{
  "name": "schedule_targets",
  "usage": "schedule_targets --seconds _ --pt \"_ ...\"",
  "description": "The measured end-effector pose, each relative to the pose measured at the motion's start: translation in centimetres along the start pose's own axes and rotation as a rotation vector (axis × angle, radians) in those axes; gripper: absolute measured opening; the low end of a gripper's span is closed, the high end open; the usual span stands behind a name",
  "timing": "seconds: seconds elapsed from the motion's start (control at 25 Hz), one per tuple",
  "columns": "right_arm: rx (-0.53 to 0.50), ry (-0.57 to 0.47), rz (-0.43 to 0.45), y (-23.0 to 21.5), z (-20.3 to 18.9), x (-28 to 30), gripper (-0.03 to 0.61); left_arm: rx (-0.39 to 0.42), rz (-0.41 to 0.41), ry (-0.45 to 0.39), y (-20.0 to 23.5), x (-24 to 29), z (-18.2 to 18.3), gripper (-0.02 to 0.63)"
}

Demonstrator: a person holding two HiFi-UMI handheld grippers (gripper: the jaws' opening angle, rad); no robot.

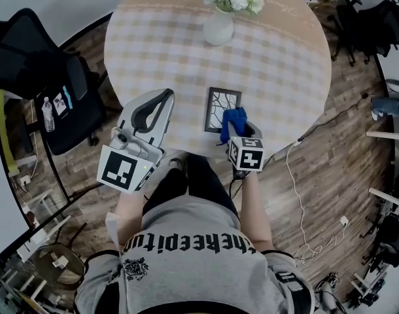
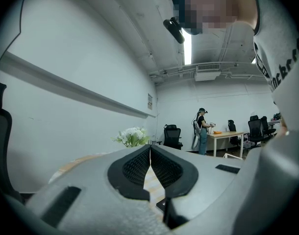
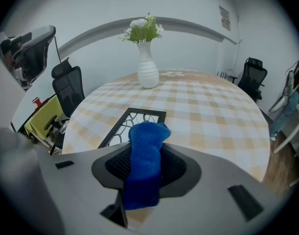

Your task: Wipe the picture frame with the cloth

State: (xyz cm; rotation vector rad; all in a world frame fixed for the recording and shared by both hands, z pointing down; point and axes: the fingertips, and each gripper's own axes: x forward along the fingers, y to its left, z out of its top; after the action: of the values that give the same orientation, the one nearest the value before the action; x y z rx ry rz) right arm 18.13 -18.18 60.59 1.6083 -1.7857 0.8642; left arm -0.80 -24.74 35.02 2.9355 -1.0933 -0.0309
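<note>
Cloth (image 3: 145, 141), clamped in our right gripper (image 1: 235, 135), overhangs the frame (image 1: 218, 108) for wiping; our left gripper (image 2: 150, 153) idles, jaws together, empty.

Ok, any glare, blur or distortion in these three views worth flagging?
Head view: heavy fisheye, table rim bowed, dark corners. Left gripper view: ceiling light blown out, foreground soft. Right gripper view: cloth and picture frame sharp, edges smeared.
</note>
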Motion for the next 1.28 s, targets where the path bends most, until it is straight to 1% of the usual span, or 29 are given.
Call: schedule_targets --seconds 0.24,0.48,0.6,0.88,1.28 --pt "0.032 -0.005 -0.026 -1.5 -0.7 -0.8 0.143 -0.002 -0.012 0.001 -0.4 0.2 0.1 0.017" --pt "0.059 -0.042 -0.025 -1.2 -0.4 -0.8 0.141 0.001 -0.029 -0.008 -0.9 0.1 0.4 0.017" --pt "0.075 -0.109 -0.011 -0.8 0.3 -1.5 0.143 0.004 -0.035 -0.013 -1.1 -0.2 0.6 0.017" --pt "0.074 -0.267 -0.011 -0.1 3.0 -4.5 0.144 0.012 -0.065 -0.031 -2.0 -0.9 1.3 0.017" --pt "0.058 -0.435 -0.034 1.4 5.9 -10.3 0.146 0.017 -0.151 -0.064 -4.7 -2.1 2.3 0.017"
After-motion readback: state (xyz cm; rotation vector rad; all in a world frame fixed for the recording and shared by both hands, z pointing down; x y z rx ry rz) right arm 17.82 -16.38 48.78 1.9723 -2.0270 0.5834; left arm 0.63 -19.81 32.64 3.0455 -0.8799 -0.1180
